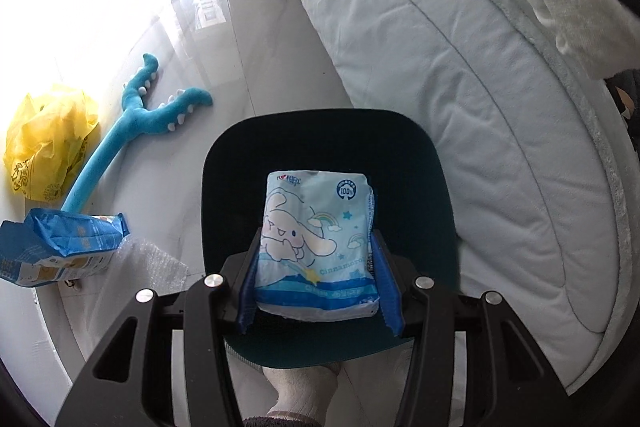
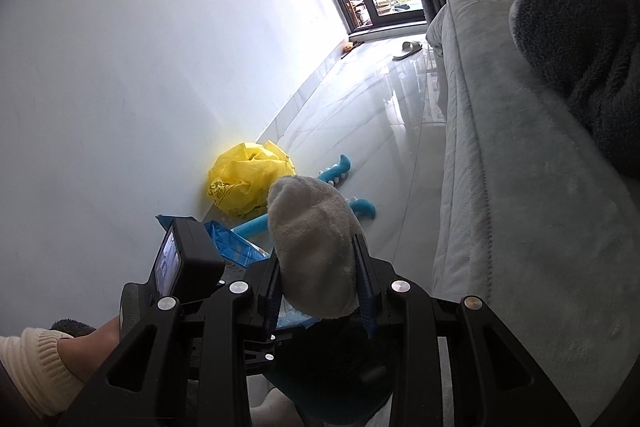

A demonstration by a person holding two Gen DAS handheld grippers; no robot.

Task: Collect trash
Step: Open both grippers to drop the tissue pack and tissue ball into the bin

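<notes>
Left gripper [image 1: 318, 277]: jaws pinch a tissue pack [image 1: 316, 247] above a dark bin [image 1: 420, 187]. Right gripper [image 2: 320, 291]: jaws pinch a white cloth [image 2: 312, 247] above the same bin. Risk, as judged: the pack's slick film may slide from the blue pads and miss the opening; the limp cloth may snag on release. Pack is pale blue, cartoon-printed, slightly crumpled. Further trash lies on the floor beyond: blue wrapper [image 1: 60, 247], yellow bag [image 1: 48, 143].

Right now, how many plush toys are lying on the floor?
1: the blue plush toy lies on the floor beside the yellow plastic bag, near the wall. More could be hidden behind the grippers.
</notes>
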